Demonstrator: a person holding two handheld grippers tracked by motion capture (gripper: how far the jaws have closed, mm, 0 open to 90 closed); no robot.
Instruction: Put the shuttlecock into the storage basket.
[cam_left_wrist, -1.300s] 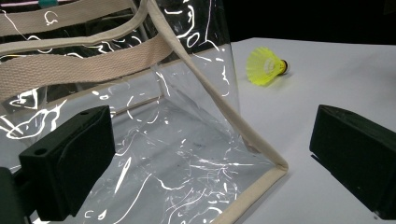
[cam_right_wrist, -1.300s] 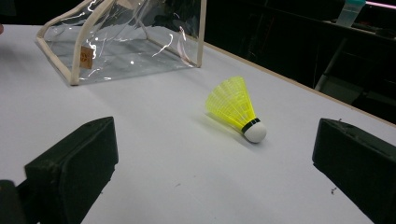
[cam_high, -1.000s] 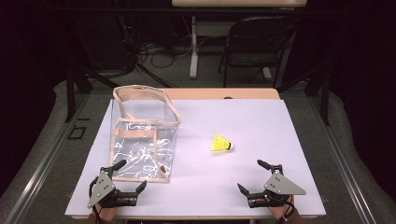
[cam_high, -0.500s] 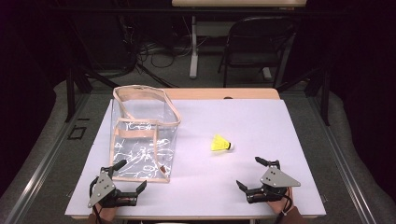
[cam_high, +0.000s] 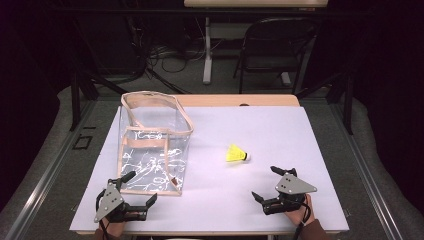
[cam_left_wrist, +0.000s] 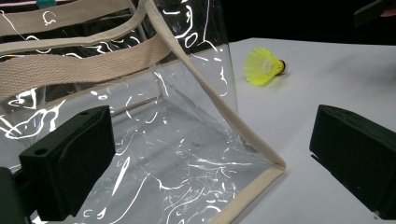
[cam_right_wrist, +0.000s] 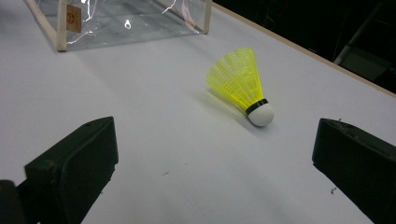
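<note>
White table (cam_high: 280, 130), dark cluttered room

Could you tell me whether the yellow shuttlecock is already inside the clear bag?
No, the shuttlecock lies on the white table, apart from the clear bag.

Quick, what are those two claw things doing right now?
Left gripper: jaws open, holding nothing, by the clear bag.
Right gripper: jaws open, empty, facing the shuttlecock.
</note>
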